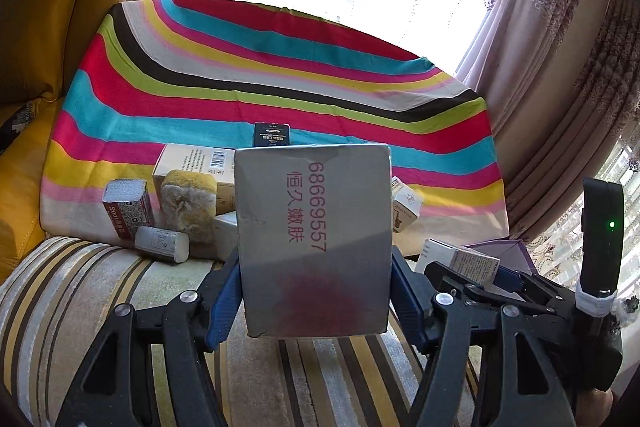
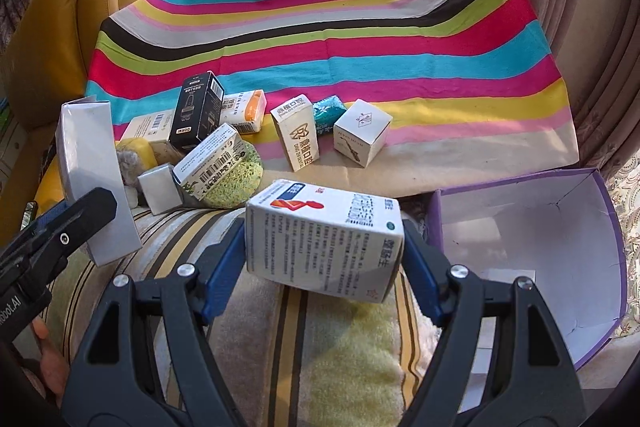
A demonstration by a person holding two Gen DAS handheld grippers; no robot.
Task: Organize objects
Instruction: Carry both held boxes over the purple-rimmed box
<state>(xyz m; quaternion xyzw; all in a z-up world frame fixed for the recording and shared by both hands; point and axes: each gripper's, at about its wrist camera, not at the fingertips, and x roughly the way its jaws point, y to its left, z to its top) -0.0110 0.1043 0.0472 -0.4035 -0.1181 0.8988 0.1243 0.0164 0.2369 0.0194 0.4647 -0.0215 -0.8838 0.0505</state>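
Left wrist view: left gripper (image 1: 314, 291) clamped on a grey box (image 1: 314, 239) with red print, both blue pads pressed to its sides, box upright, lifted above the striped cushion (image 1: 100, 291). Right wrist view: right gripper (image 2: 324, 267) clamped on a white medicine box (image 2: 322, 235), tilted — held just beside the open purple box (image 2: 600, 239) at the cushion's right edge. Loose cartons sit along the rainbow cloth's (image 2: 340, 39) near edge, among them a black carton (image 2: 196, 111).

Rainbow-striped cloth (image 2: 320, 39), purple bin (image 2: 608, 227), silver box (image 1: 314, 239) with red print.
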